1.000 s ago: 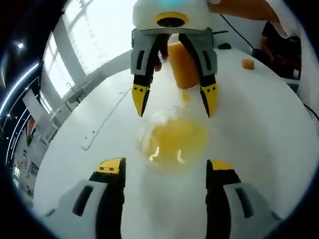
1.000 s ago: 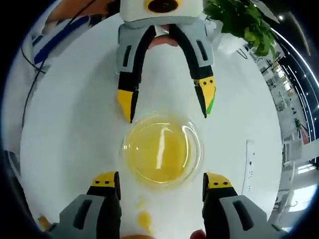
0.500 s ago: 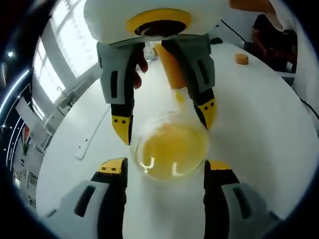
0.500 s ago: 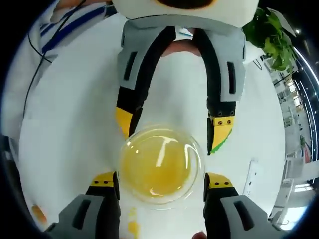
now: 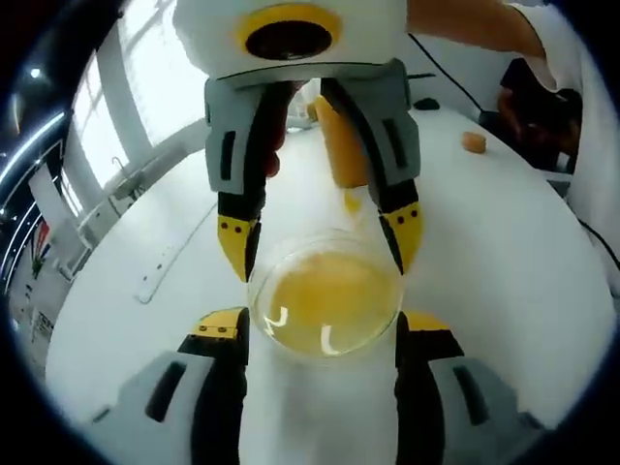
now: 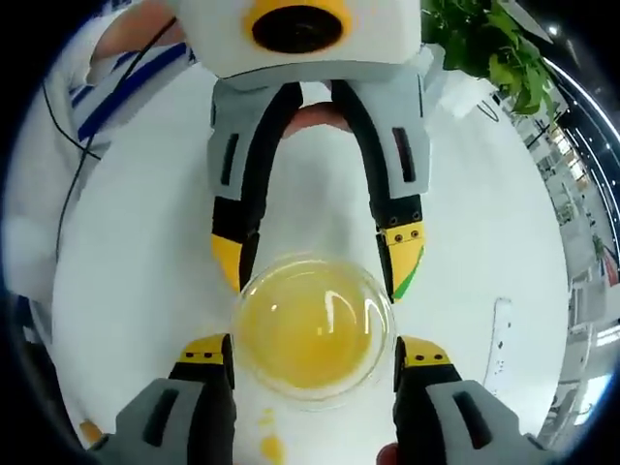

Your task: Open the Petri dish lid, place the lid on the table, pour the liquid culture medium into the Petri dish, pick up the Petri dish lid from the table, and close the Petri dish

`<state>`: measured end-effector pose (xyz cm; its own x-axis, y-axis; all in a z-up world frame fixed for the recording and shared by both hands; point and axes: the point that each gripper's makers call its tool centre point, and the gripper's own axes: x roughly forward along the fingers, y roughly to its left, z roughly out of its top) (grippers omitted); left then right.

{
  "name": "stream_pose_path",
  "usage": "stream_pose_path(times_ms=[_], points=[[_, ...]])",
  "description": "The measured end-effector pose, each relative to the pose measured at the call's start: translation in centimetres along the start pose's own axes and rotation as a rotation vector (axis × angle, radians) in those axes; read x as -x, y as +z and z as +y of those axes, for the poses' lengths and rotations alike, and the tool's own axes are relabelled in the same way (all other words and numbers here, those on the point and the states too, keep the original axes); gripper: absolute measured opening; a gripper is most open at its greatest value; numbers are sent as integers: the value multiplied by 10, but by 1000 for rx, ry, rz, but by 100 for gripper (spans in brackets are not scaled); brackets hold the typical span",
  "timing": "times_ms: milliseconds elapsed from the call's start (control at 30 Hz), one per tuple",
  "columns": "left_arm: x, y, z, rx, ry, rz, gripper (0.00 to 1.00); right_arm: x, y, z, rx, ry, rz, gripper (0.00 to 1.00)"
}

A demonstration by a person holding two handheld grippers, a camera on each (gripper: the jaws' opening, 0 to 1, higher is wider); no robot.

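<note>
A clear round Petri dish [image 5: 325,295] [image 6: 312,329] with yellow liquid in it rests on the white table [image 5: 504,262] between my two grippers, which face each other. Whether a lid covers it, I cannot tell. My left gripper [image 5: 323,327] is open, its yellow-tipped jaws flanking the near rim; it enters the right gripper view from the top [image 6: 315,260]. My right gripper [image 6: 312,353] is open too, its jaws beside the dish's rim, and it enters the left gripper view from above [image 5: 320,242]. An orange bottle [image 5: 339,145] stands behind it.
A small orange object [image 5: 473,142] lies far right on the table. Yellow drops [image 6: 269,446] mark the table near my right gripper. A person's sleeve [image 6: 116,87] is at the left, a green plant [image 6: 494,48] at the top right, a dark cable [image 5: 446,63] beyond.
Both grippers have closed in on the dish from opposite sides, so it now sits between all four jaw tips. Jaw spacing looks unchanged.
</note>
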<state>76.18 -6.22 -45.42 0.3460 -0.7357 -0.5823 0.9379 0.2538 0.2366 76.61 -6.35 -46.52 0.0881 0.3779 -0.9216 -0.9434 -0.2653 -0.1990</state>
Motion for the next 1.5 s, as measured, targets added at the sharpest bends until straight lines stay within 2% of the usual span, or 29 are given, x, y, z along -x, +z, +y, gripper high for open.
stream_pose_path(times_ms=[33, 133, 200, 267, 300, 467, 600, 700, 867, 967, 1033, 1067, 1133, 1167, 1233, 1333, 1400, 1467, 1500], points=[[1, 0, 0, 1, 0, -7, 52, 0, -2, -1, 63, -10, 13, 63], [2, -3, 0, -27, 8, -13, 51, -6, -8, 10, 77, 2, 30, 74], [3, -6, 1, -40, 10, -6, 49, -4, -8, 5, 81, -26, 36, 71], [3, -6, 1, -41, 11, -17, 50, 0, -6, -4, 102, -84, 30, 62], [3, -8, 3, -42, 21, -20, 49, 0, -13, -3, 84, -74, 55, 61], [2, -9, 4, -13, 36, -56, 49, 0, -9, -1, 71, -80, 26, 61], [0, -7, 3, 8, 35, -88, 50, 0, -9, -3, 68, -83, 31, 59], [0, -7, 3, 26, 32, -98, 52, 4, -6, -3, -11, -47, 14, 57], [2, -10, 8, 51, 38, -106, 52, 7, -4, 0, -50, -42, -8, 56], [2, -11, 7, 61, 36, -115, 52, 7, -4, 1, -44, -45, -14, 57], [3, -14, 7, 57, 42, -118, 51, 8, -12, 2, -10, -93, 49, 56], [4, -15, 8, 56, 44, -122, 50, 10, -14, 3, -24, -123, 62, 56], [7, -17, 9, 55, 48, -130, 48, 20, -17, 1, -121, -267, 65, 56], [8, -18, 9, 55, 48, -133, 49, 25, -8, 8, -177, -319, -25, 54], [9, -17, 9, 47, 43, -145, 50, 34, 0, 20, -325, -389, -165, 53], [9, -18, 11, 42, 25, -155, 55, 49, 7, 27, -506, -512, -380, 58], [9, -17, 8, 42, 19, -158, 56, 52, 3, 34, -574, -551, -467, 60], [11, -17, 6, 37, 14, -165, 57, 58, 0, 28, -628, -610, -586, 62], [12, -17, 7, 43, 13, -171, 57, 55, -3, 26, -641, -599, -634, 62]])
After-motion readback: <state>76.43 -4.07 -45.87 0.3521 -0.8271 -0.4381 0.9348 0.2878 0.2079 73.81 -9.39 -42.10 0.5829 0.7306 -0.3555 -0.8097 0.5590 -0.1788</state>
